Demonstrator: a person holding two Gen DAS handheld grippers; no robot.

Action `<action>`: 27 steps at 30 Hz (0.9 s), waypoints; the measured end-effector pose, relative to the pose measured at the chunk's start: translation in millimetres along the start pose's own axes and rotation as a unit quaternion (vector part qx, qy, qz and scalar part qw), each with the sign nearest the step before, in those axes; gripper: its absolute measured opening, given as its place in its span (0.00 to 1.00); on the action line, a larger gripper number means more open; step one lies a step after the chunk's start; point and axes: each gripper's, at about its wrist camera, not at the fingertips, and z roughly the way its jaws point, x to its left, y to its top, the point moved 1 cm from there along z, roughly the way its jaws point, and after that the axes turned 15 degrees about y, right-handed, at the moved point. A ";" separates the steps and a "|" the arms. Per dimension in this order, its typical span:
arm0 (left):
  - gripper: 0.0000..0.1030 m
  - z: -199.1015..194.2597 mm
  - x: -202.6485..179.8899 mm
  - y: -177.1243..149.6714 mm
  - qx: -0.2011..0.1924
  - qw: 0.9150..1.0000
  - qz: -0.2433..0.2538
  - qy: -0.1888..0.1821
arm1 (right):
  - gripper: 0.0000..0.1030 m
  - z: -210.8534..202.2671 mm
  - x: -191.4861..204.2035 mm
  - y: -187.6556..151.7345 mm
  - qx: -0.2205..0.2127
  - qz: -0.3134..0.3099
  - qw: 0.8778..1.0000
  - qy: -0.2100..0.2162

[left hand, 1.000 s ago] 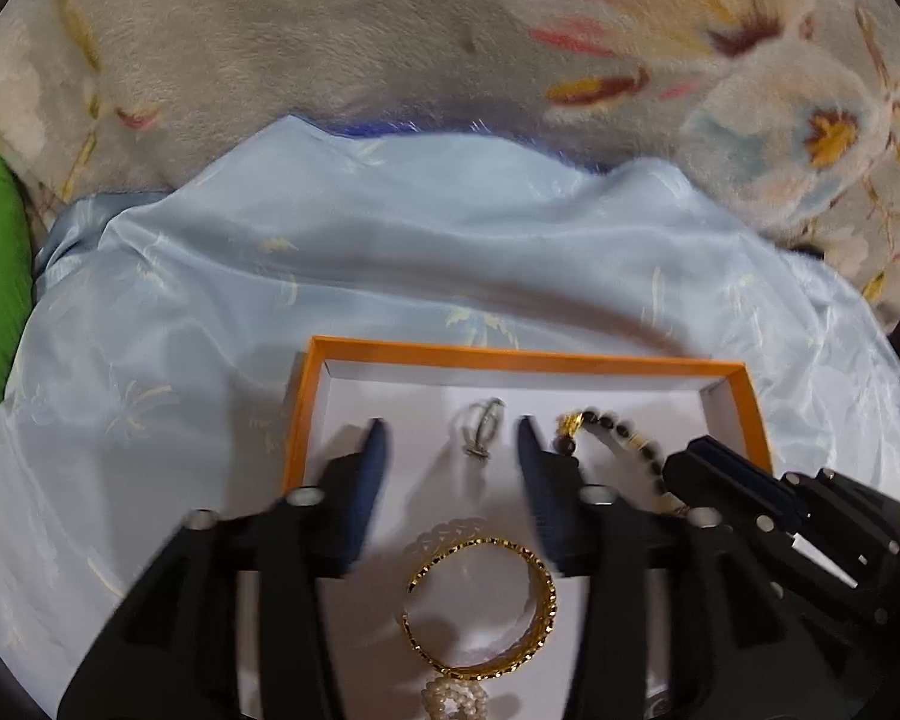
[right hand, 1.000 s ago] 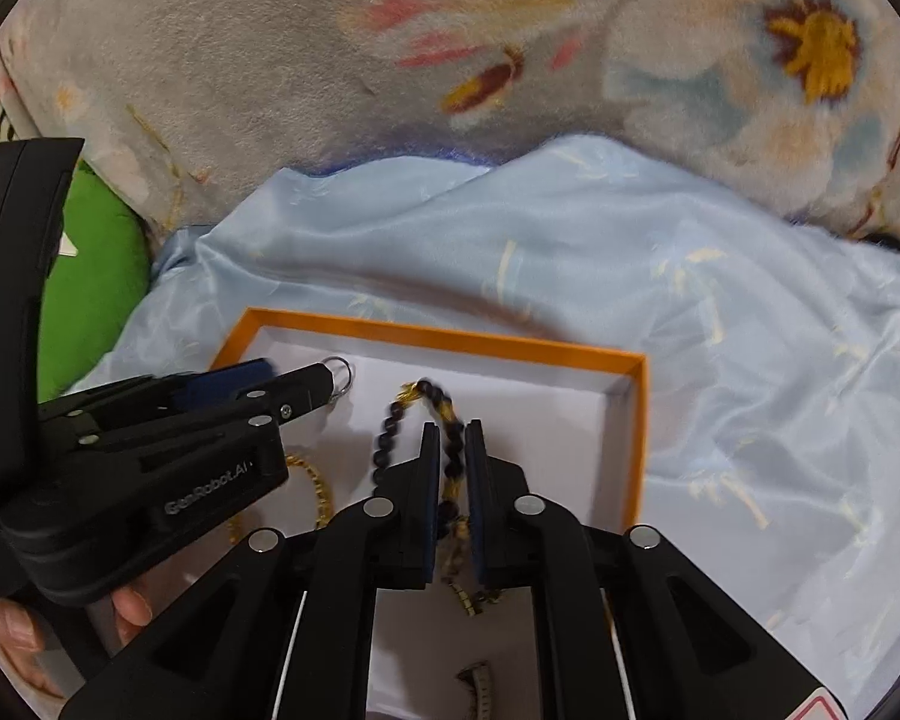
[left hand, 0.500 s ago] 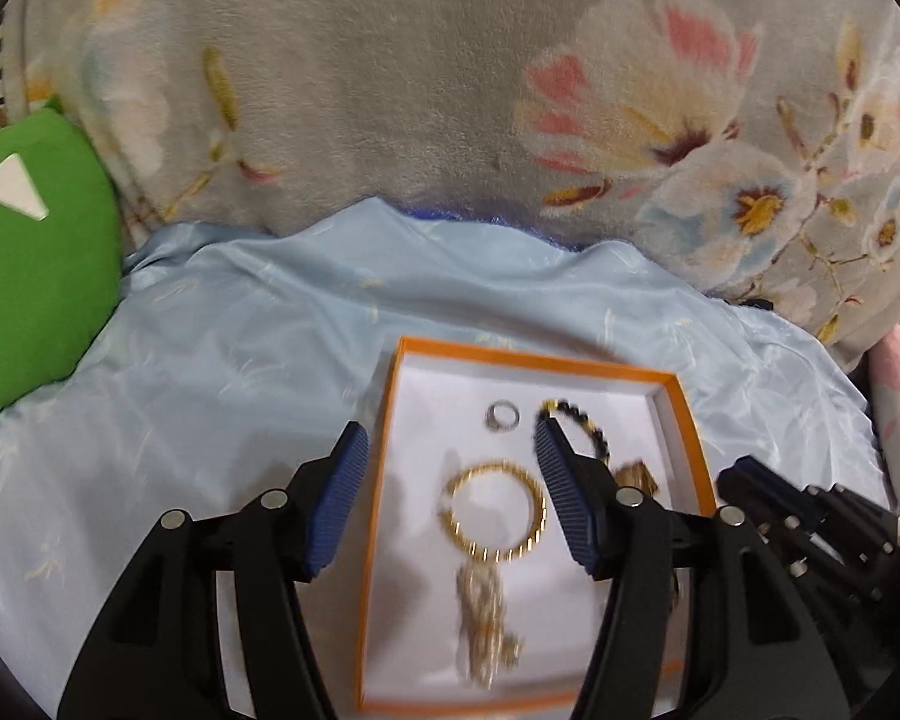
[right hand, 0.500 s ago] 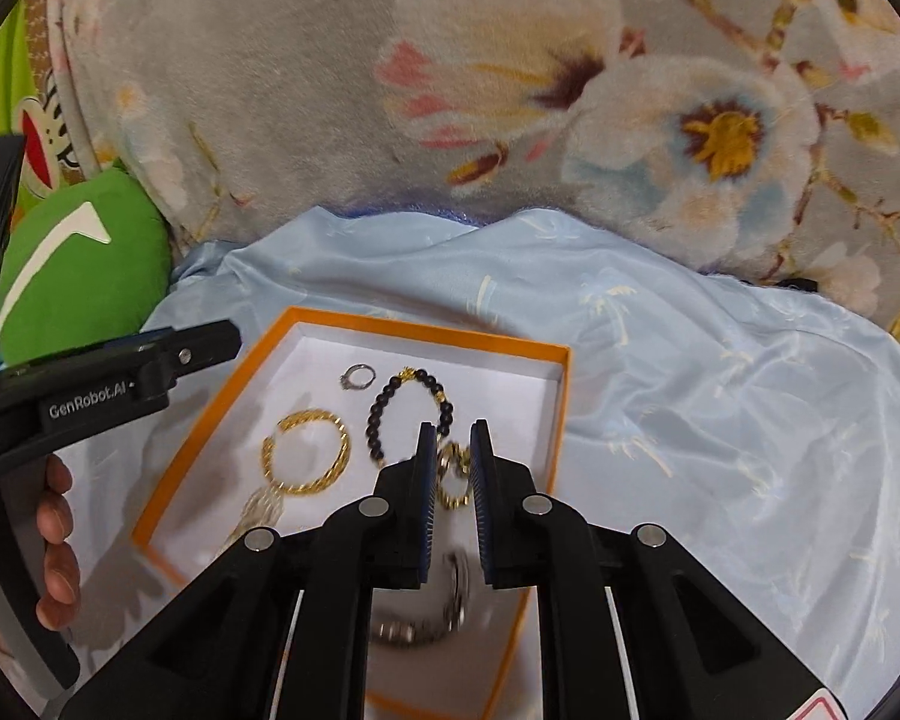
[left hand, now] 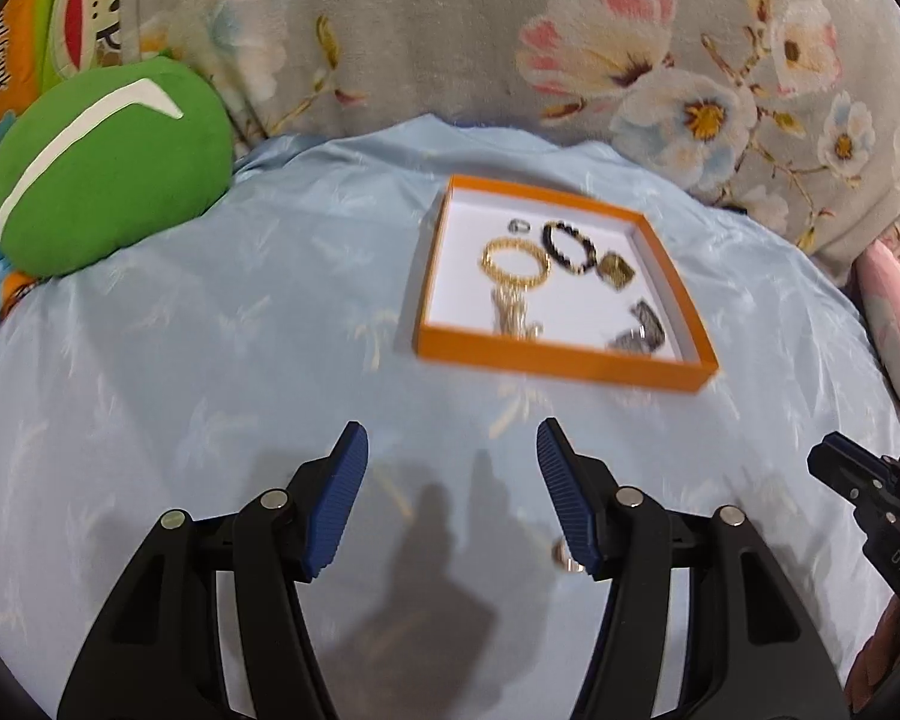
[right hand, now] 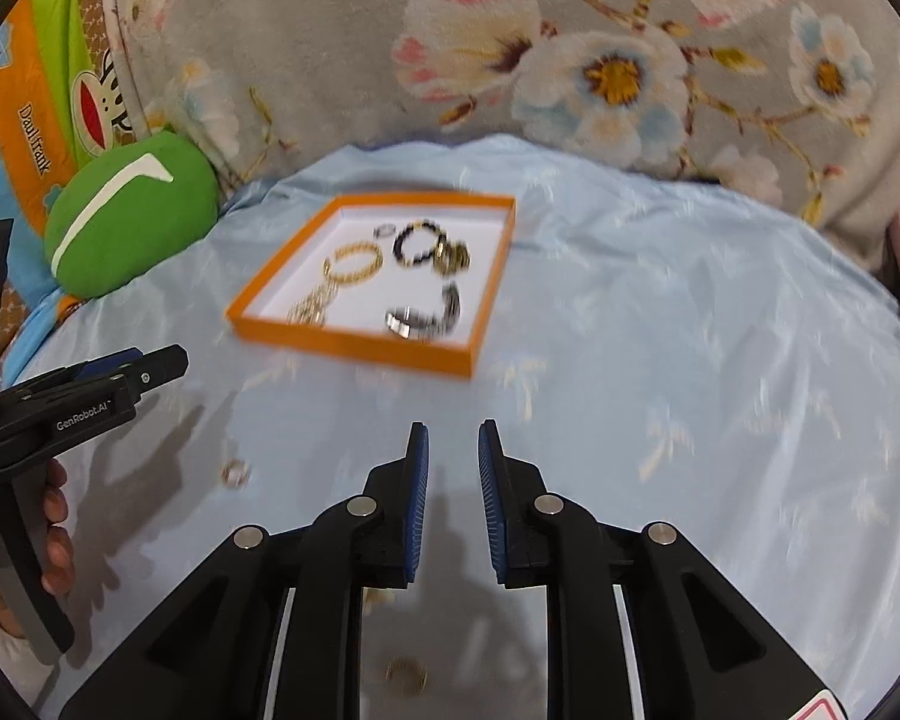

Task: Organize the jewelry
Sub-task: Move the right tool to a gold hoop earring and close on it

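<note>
jewelry (left hand: 513,255) in orange tray (left hand: 558,360) | blue cloth (left hand: 210,360) | floral blanket (left hand: 450,30) | both grippers released

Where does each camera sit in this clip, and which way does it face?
Left wrist: sits on the left gripper, facing forward over the blue cloth toward the orange tray; both its open fingers show, and the right gripper's tip at right.
Right wrist: sits on the right gripper, facing the same tray from its right; its slightly parted fingers show, plus the left gripper held in a hand.
Shared: tray, green cushion, floral blanket, and a loose ring on the cloth.
</note>
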 end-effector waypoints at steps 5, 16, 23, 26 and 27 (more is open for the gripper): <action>0.55 -15.0 0.9 -33.0 0.018 1.000 -0.006 0.008 | 0.17 -13.6 5.4 -38.6 0.013 0.017 1.000 0.000; 0.55 -36.1 -5.4 -66.2 0.027 0.999 -0.014 0.014 | 0.32 -14.6 17.3 -74.4 0.035 0.025 0.999 0.002; 0.55 -39.7 -10.5 -69.8 0.021 1.000 -0.009 0.016 | 0.32 -7.0 15.7 -76.5 0.048 0.040 0.998 0.000; 0.56 -40.3 -14.4 -70.4 0.019 1.000 0.000 0.018 | 0.30 -5.3 17.5 -76.5 0.050 0.037 0.998 -0.010; 0.56 -40.6 -15.0 -70.5 0.017 1.000 0.002 0.020 | 0.29 -4.8 18.7 -76.6 0.051 0.034 0.998 -0.014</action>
